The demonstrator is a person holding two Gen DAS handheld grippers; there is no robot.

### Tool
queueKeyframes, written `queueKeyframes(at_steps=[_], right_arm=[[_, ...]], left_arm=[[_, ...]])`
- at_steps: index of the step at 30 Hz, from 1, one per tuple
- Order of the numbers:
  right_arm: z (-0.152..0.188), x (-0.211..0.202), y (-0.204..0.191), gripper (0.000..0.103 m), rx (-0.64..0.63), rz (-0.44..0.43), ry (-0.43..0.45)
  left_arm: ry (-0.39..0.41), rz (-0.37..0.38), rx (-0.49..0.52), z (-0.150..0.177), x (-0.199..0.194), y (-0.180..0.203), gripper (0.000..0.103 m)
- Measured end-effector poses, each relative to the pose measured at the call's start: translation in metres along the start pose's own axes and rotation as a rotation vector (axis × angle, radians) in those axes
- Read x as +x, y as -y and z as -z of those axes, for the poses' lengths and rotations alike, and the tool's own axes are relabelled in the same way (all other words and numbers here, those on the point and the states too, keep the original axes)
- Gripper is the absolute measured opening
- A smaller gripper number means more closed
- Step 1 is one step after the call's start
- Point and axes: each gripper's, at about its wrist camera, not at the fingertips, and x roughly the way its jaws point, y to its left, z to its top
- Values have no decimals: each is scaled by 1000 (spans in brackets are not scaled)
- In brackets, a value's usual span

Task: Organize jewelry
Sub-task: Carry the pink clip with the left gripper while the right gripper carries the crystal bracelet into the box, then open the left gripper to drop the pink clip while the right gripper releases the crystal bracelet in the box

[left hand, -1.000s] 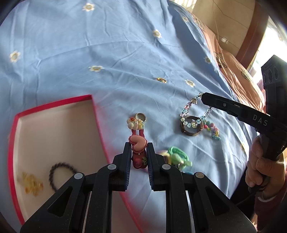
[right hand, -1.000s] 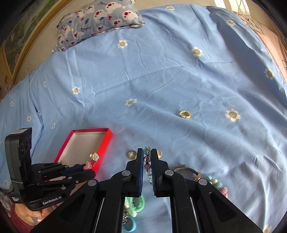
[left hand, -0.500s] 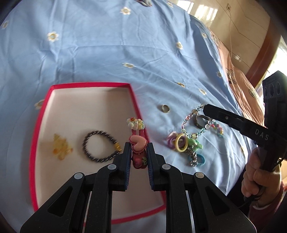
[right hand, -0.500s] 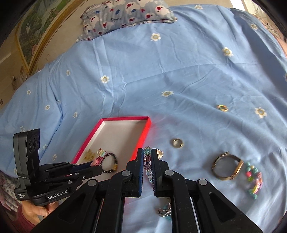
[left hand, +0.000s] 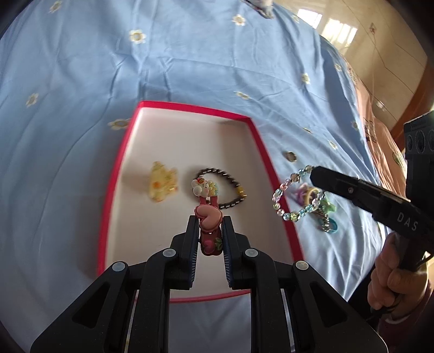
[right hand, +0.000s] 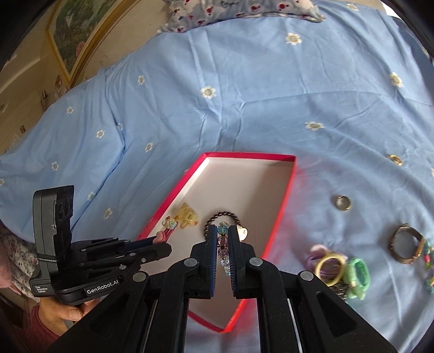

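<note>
My left gripper (left hand: pixel 208 220) is shut on a pink heart hair clip (left hand: pixel 207 211) and holds it above the red-rimmed box (left hand: pixel 271 173). The box holds a yellow charm (left hand: pixel 162 181) and a dark bead bracelet (left hand: pixel 230 187). My right gripper (right hand: pixel 222 230) is shut on a clear bead bracelet (right hand: pixel 223 244) over the box's (right hand: pixel 284 206) right part; the bracelet hangs in a loop in the left wrist view (left hand: pixel 293 198). The left gripper (right hand: pixel 162 241) with the clip shows in the right wrist view.
On the blue flowered bedsheet (right hand: pixel 244 95) right of the box lie a ring (right hand: pixel 343 202), a brown bangle (right hand: pixel 407 244), and a pile of colored hair ties (right hand: pixel 341 268). A patterned pillow (right hand: pixel 244 10) lies at the far edge.
Both grippers have moved left from the jewelry pile to over the box, each carrying its piece. The hair clip and bead bracelet now hang above the box interior.
</note>
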Motion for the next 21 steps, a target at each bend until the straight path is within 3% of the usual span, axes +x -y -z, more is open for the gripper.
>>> queueKeyframes(at_steps=[11, 21], right_arm=[[1, 47, -19, 7, -2, -66, -65], [10, 81, 15, 7, 55, 25, -121]], left_arm=[[-37, -48, -53, 5, 16, -28, 15], [-72, -93, -63, 4, 39, -40, 15]])
